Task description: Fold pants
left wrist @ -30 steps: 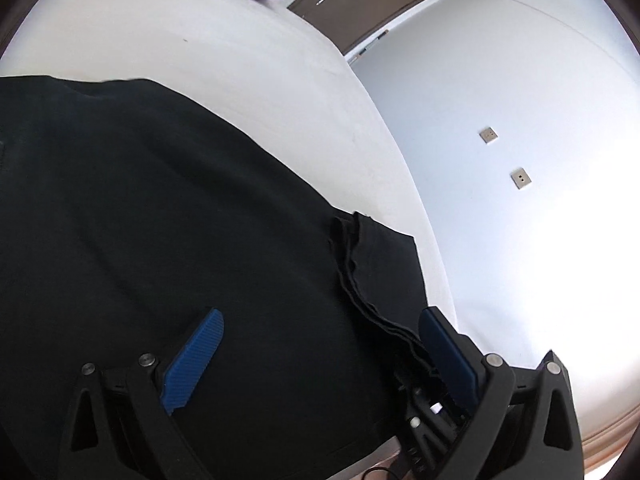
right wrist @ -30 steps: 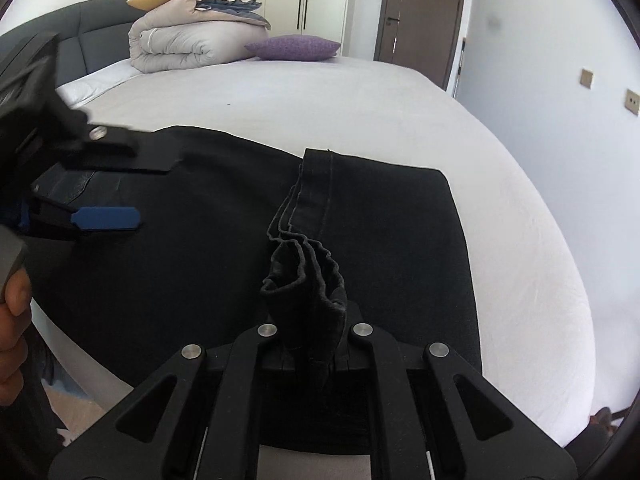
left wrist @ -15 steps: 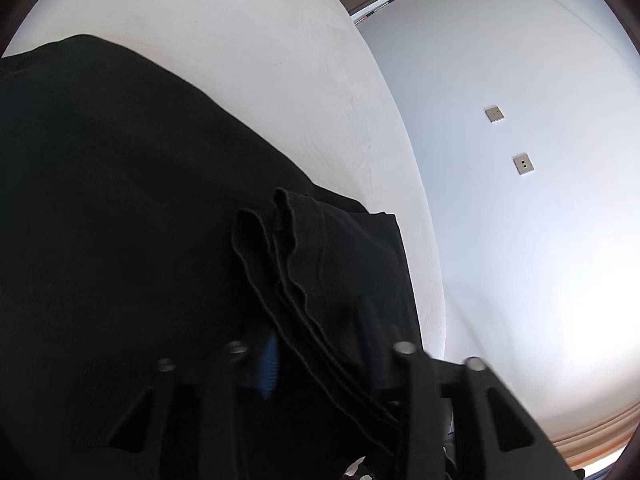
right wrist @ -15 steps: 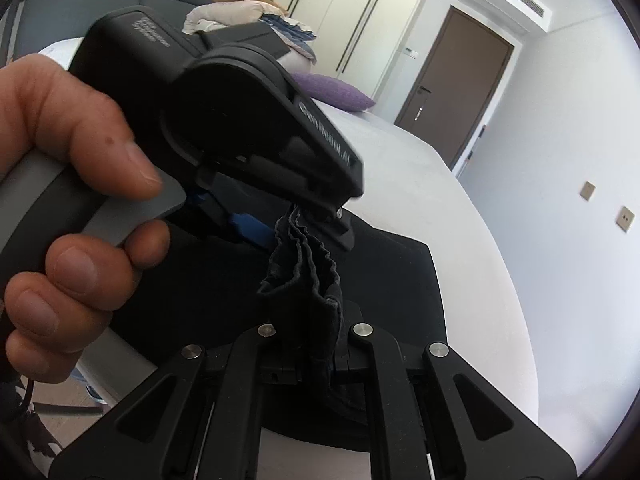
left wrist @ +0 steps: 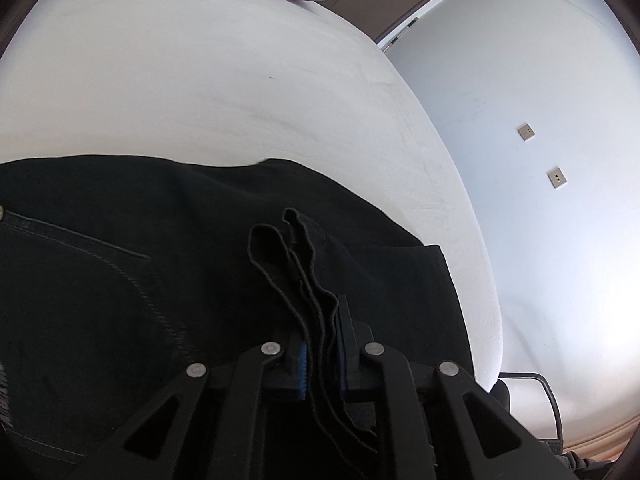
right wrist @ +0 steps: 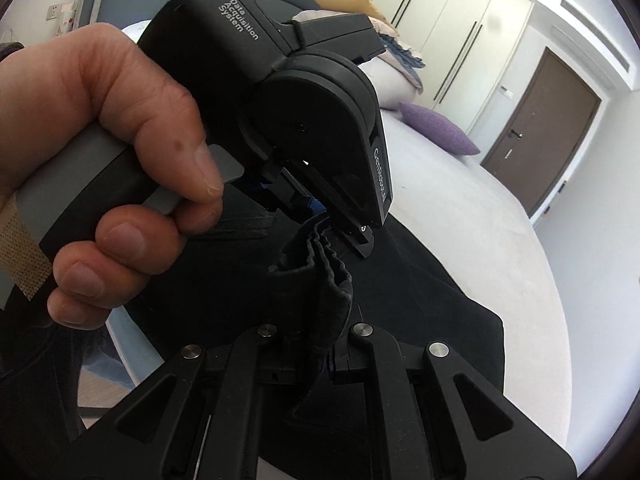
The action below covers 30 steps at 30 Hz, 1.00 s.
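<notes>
Black pants point(left wrist: 120, 280) lie spread on the white bed point(left wrist: 200, 80), with a pocket seam showing at the left. Their stacked hem edges point(left wrist: 296, 264) rise between the blue pads of my left gripper point(left wrist: 322, 332), whose jaws are closing and pinch the layers. In the right wrist view my right gripper point(right wrist: 316, 344) is shut on the same bunched hem point(right wrist: 316, 276). A hand point(right wrist: 100, 140) holds the left gripper point(right wrist: 340, 224) just beyond, its tips on that bundle. The pants point(right wrist: 420, 280) trail away onto the bed point(right wrist: 480, 220).
A purple pillow point(right wrist: 440, 130) and a rolled duvet point(right wrist: 394, 84) sit at the head of the bed. A brown door point(right wrist: 536, 140) and a white wall with sockets point(left wrist: 556, 178) stand past the bed's right edge. A dark cable point(left wrist: 552, 400) curves near the floor.
My left gripper went from wide open over the pants to closed on the hem stack and lifted it. The right gripper rolled, and the left hand now fills its view.
</notes>
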Available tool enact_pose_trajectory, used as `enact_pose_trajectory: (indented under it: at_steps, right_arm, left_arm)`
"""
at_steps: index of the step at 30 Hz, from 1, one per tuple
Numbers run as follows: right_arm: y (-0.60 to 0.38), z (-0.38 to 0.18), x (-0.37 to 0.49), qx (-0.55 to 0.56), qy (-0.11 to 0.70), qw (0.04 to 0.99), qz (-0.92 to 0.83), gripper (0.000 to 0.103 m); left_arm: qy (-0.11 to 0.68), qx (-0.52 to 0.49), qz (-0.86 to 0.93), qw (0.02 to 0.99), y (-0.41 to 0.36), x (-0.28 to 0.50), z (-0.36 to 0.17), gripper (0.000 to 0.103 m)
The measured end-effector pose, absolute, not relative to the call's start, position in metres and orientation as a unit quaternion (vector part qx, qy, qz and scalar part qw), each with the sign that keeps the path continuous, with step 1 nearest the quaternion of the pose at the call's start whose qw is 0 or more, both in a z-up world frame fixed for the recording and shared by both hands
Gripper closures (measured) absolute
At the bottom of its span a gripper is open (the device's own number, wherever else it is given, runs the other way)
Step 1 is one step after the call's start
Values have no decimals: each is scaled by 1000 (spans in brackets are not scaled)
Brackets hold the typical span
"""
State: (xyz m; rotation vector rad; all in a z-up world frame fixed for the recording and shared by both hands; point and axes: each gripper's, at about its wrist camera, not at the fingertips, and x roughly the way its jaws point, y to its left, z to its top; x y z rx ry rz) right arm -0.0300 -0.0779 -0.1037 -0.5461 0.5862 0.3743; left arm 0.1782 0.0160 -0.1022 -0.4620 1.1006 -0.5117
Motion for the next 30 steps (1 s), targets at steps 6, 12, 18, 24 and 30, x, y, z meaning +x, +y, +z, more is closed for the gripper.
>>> enact_pose_trajectory:
  at_steps: [6,12,18,24,30]
  right_arm:
    - [-48,-124,-24,-265,306,891,206,96]
    - [-42,-138,-11,-225,353,882,215,94]
    - [-91,-116,-33,-102,395,866,290,87]
    - [-187,-99,-12,70,412,859,295,51]
    - [-287,-82,84,230,422,825,296,45]
  left_arm:
    - [520,-216,-218,797,42,182,-121,91]
    - [510,-205,-214,807,27,178,-128,84]
    - [456,-123,-109,875,26,161,-87,43]
    - [426,30,-80,901,-15,122,-78,43]
    - [445,114,-67,886,-22,101,-120,42]
